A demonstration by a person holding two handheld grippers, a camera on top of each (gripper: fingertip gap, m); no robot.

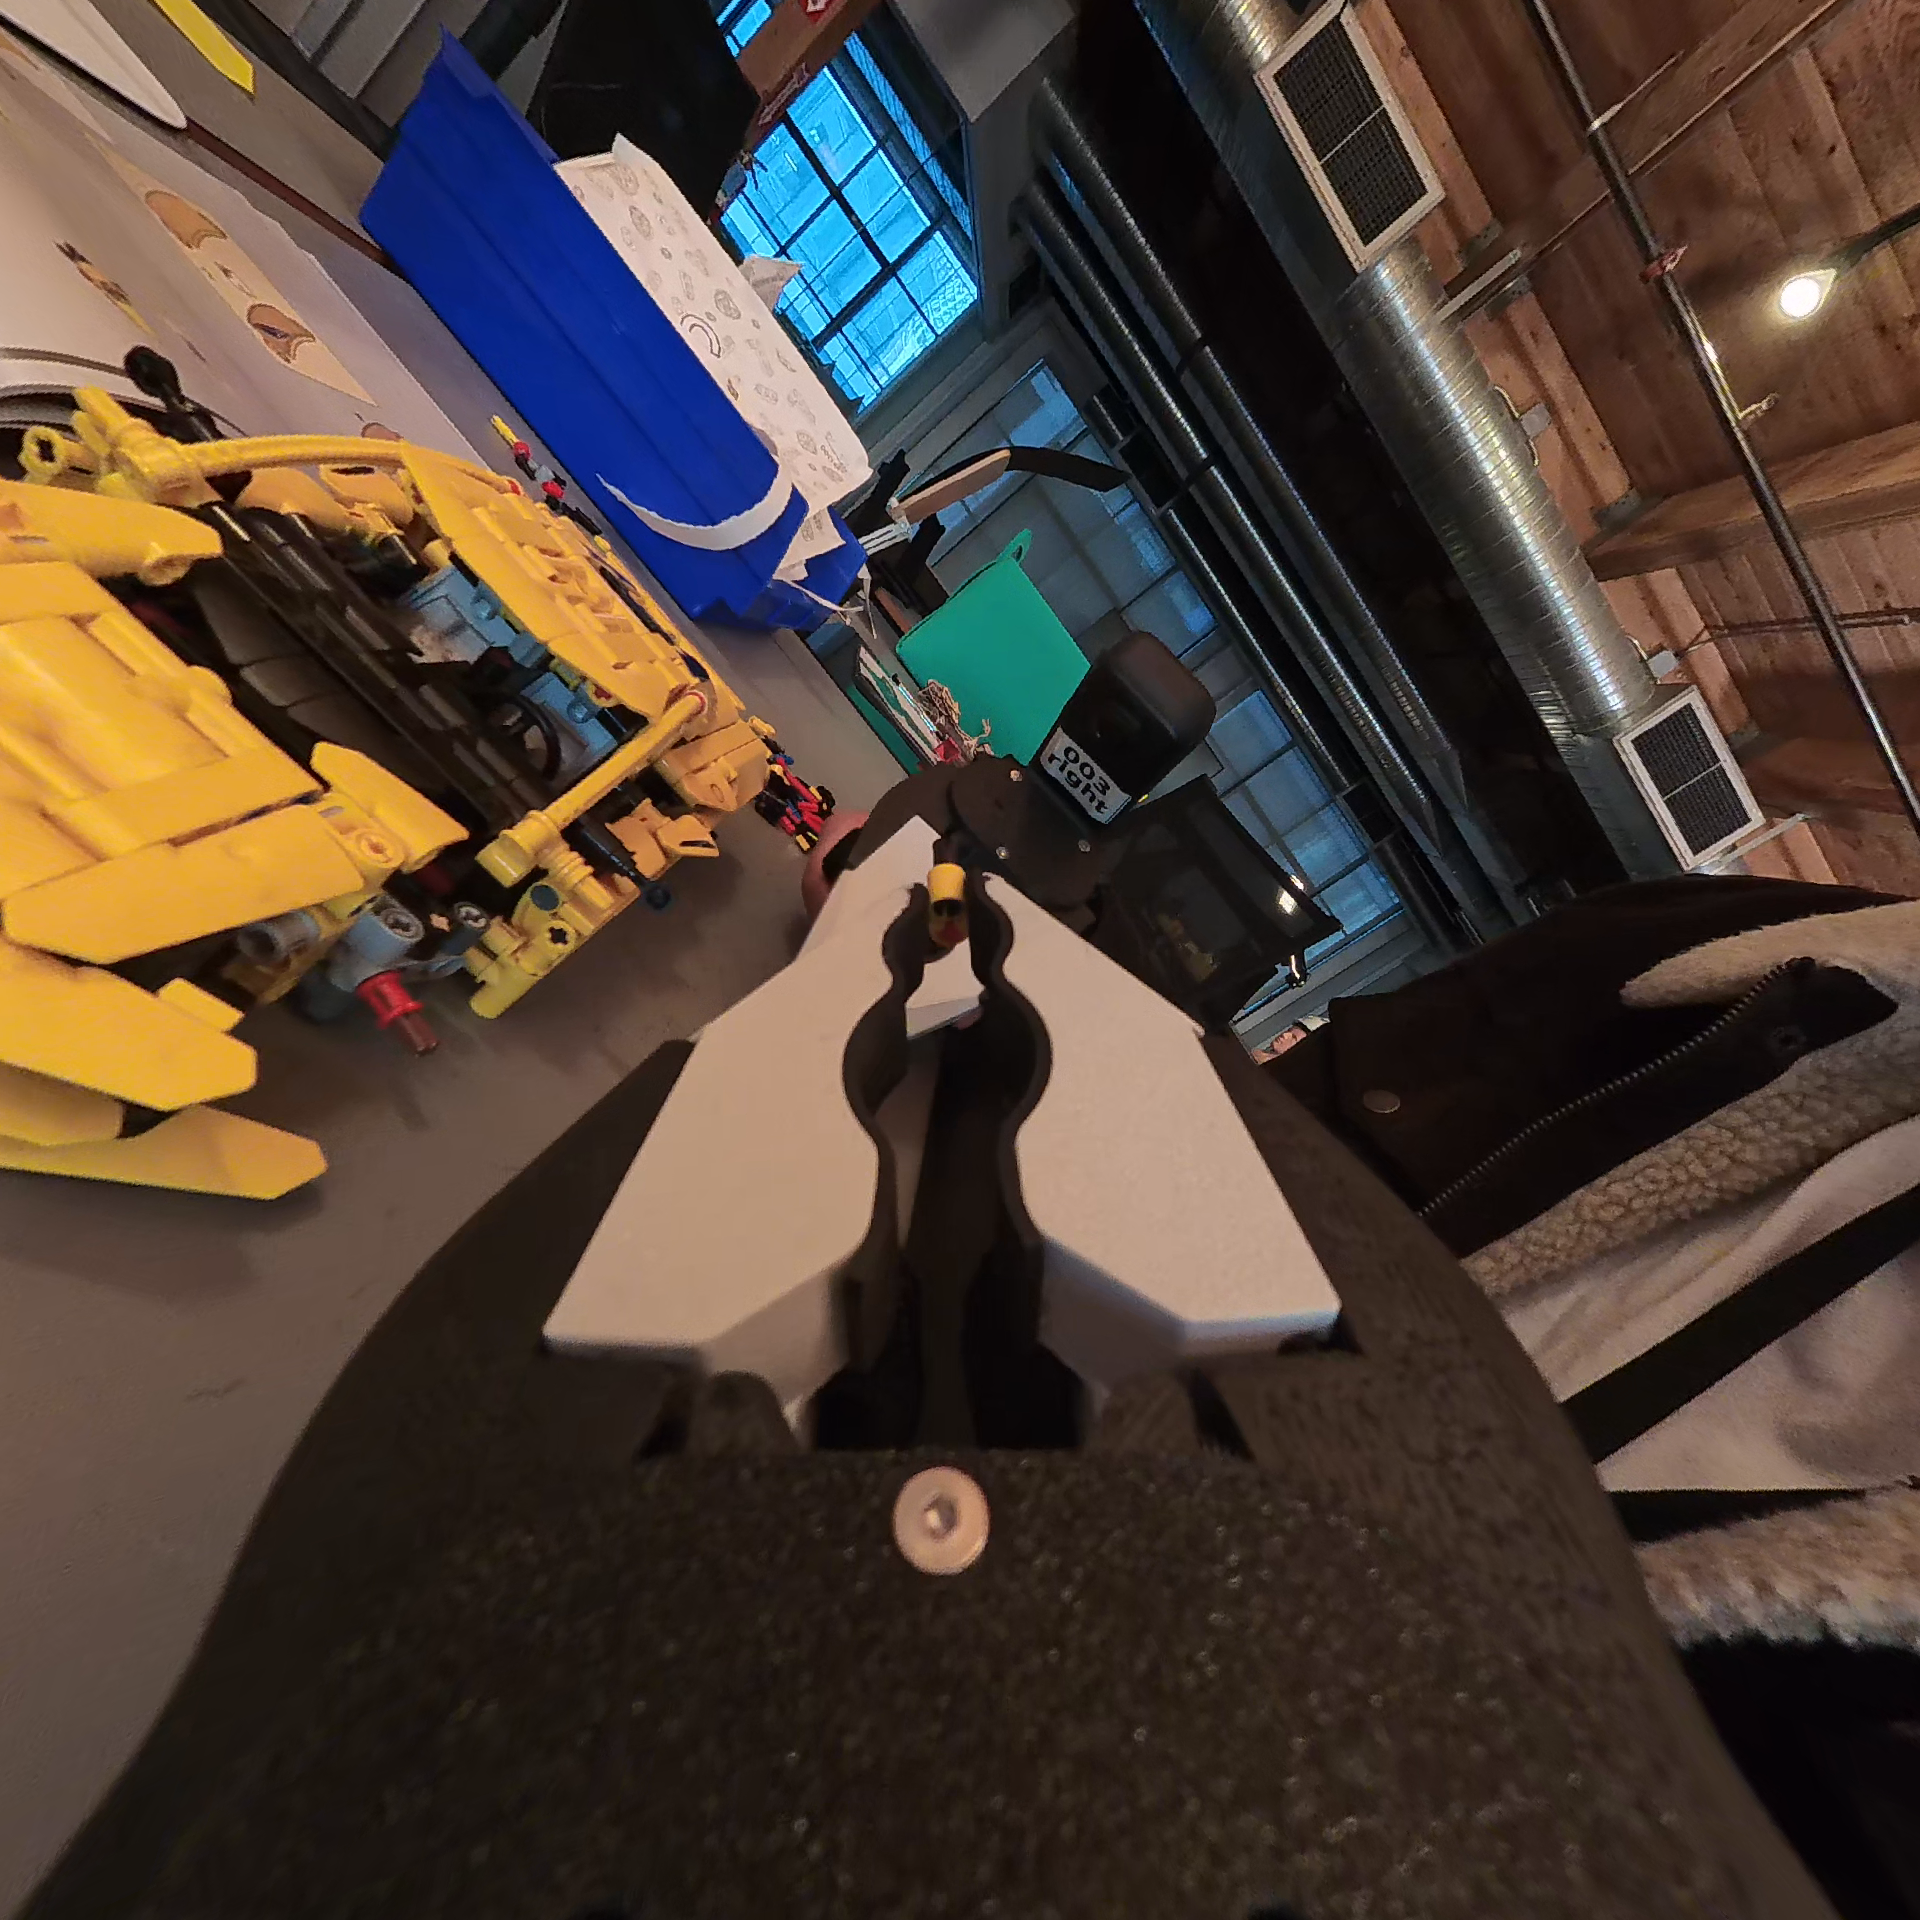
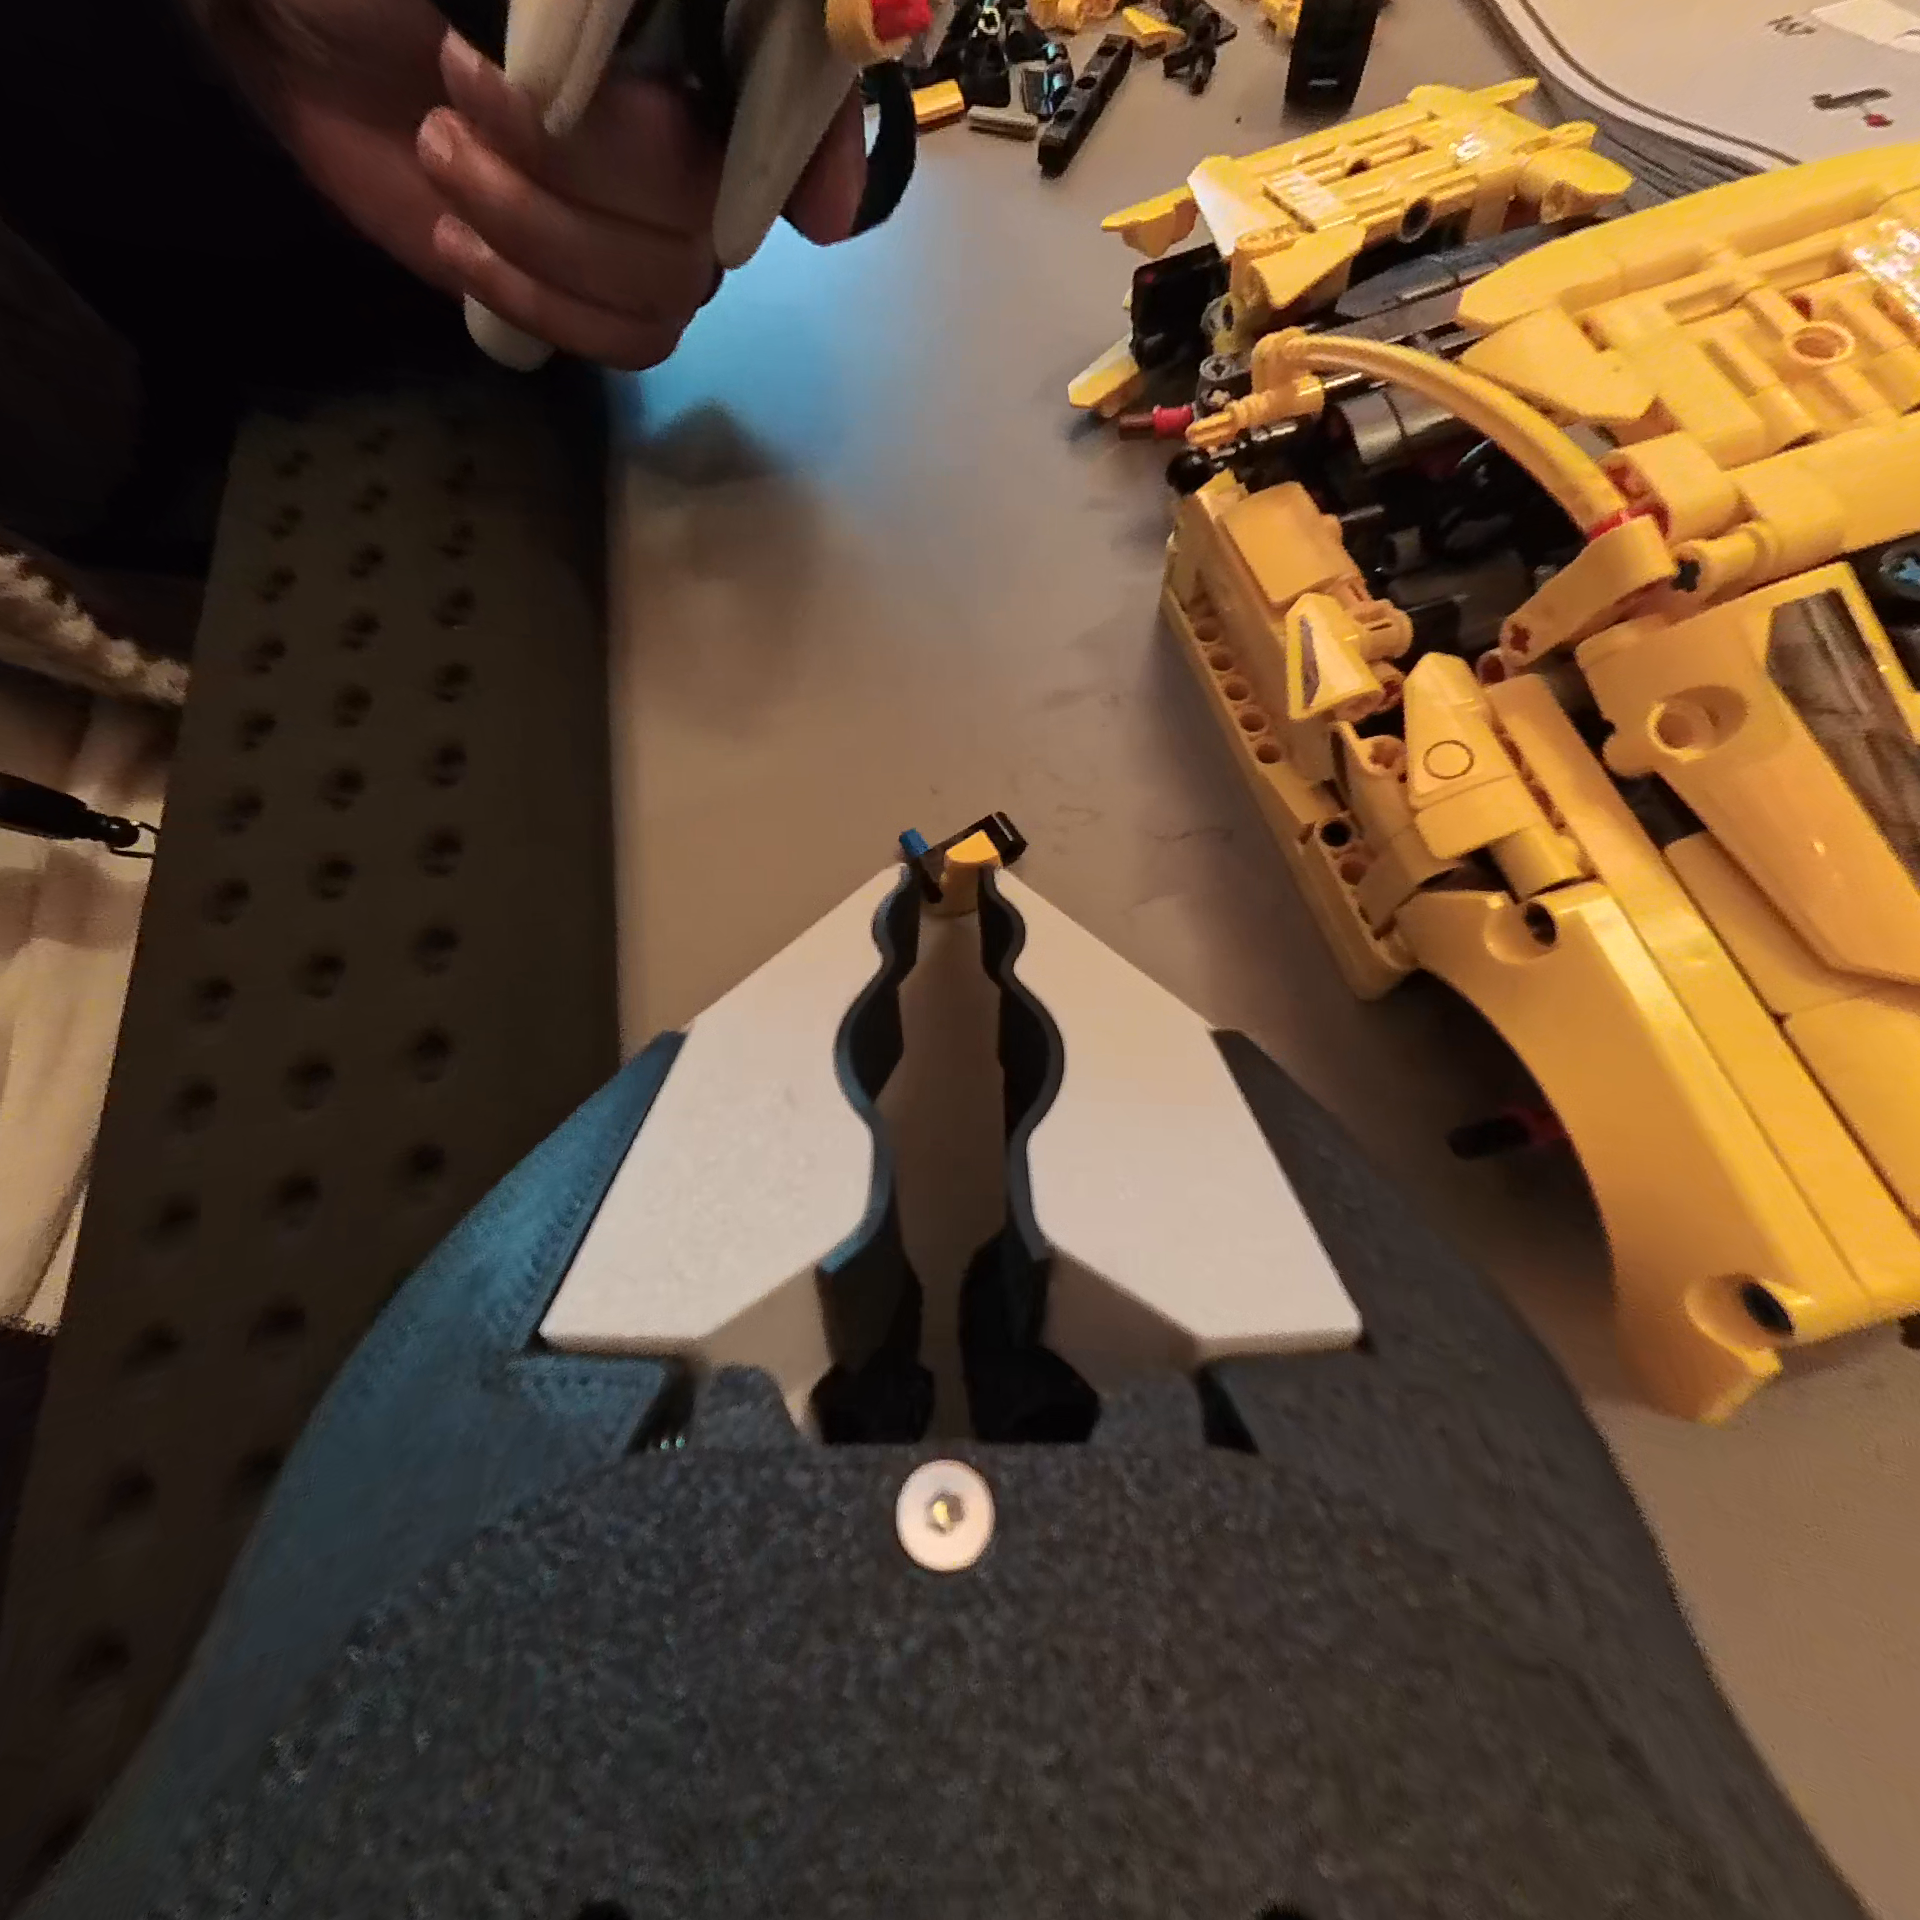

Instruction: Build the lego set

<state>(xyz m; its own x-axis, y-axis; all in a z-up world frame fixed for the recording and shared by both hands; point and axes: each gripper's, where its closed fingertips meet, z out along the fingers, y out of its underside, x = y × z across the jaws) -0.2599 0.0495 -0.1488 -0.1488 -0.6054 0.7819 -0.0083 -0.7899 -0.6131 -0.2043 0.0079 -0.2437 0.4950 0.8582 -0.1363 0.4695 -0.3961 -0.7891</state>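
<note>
Yellow car (image 2: 1621, 790) lies on your worktop (image 2: 883, 644), its long axis running along it; loose parts (image 2: 1049, 83) lie scattered beyond, near a blue bin (image 1: 582, 353); your left gripper (image 1: 948, 906) pinches a yellow piece (image 1: 945, 896); your right gripper (image 2: 961, 883) clamps a small yellow-and-black part (image 2: 971, 850) above the worktop.

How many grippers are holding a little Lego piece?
2. The left hand-held gripper pinches a small yellow piece; the right hand-held gripper pinches a yellow-and-black piece.

Yellow car model (image 2: 1621, 727) cut by frame edge
</note>
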